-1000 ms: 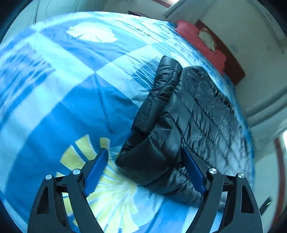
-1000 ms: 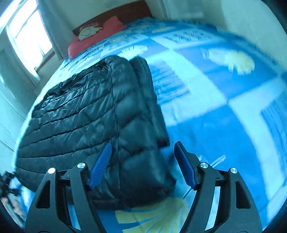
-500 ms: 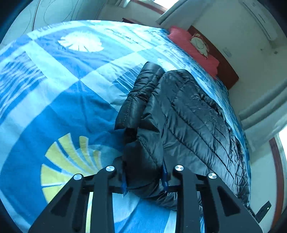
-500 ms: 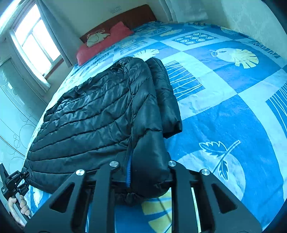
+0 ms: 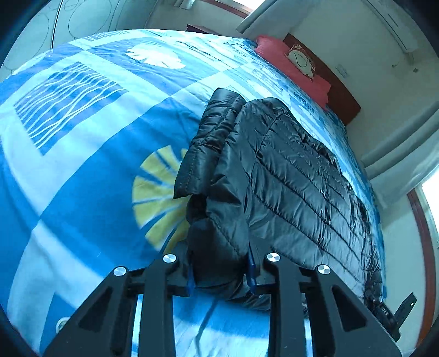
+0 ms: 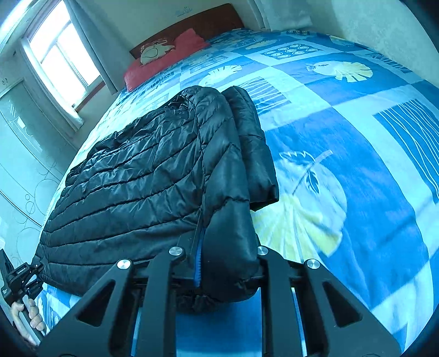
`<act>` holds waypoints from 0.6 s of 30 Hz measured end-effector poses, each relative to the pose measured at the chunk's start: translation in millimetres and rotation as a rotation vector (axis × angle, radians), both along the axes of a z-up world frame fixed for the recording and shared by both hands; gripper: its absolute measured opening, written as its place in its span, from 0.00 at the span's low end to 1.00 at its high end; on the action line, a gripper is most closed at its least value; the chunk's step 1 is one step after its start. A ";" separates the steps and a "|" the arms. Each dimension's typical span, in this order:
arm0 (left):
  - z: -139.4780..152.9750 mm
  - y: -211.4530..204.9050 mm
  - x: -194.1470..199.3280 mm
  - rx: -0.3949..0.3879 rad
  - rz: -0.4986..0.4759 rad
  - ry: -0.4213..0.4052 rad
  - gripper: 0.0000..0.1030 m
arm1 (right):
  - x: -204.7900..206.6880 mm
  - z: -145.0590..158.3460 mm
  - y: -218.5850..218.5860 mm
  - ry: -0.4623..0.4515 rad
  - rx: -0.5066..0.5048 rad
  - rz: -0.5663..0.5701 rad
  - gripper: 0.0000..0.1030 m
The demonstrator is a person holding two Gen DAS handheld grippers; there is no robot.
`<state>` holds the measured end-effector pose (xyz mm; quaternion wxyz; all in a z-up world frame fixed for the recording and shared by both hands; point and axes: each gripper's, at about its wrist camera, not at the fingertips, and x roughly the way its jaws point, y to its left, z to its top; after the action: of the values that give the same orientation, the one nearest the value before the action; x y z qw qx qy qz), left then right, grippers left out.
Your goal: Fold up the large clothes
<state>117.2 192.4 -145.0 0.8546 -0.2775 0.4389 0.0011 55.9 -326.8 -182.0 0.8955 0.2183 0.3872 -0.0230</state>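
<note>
On one bed [image 5: 82, 170], two grippers' fingers [image 5: 251, 270] pinch one jacket [image 6: 142, 175].

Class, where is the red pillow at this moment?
The red pillow lies at the head of the bed against the wooden headboard, beyond the black jacket: upper left in the right wrist view, upper right in the left.
</note>
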 end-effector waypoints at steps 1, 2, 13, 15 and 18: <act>-0.1 -0.2 -2.8 0.006 -0.003 0.000 0.27 | -2.3 -0.6 0.7 0.001 -0.005 0.002 0.17; -0.8 -0.2 -6.0 0.011 -0.006 -0.001 0.27 | -4.0 -2.0 0.9 0.000 -0.006 0.003 0.17; -2.2 -6.4 -10.6 0.078 -0.017 -0.018 0.27 | -4.6 -8.1 1.3 -0.006 -0.031 0.004 0.18; -2.0 -4.9 -11.7 0.073 -0.018 -0.016 0.27 | -6.7 -8.2 1.7 -0.007 -0.033 0.002 0.18; -0.8 -4.3 -14.5 0.074 -0.019 -0.015 0.27 | -9.6 -8.1 1.2 -0.007 -0.031 0.002 0.18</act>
<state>102.7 188.1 -145.9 0.8674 -0.2415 0.4350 0.0071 46.3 -325.6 -190.0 0.9001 0.2039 0.3840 -0.0274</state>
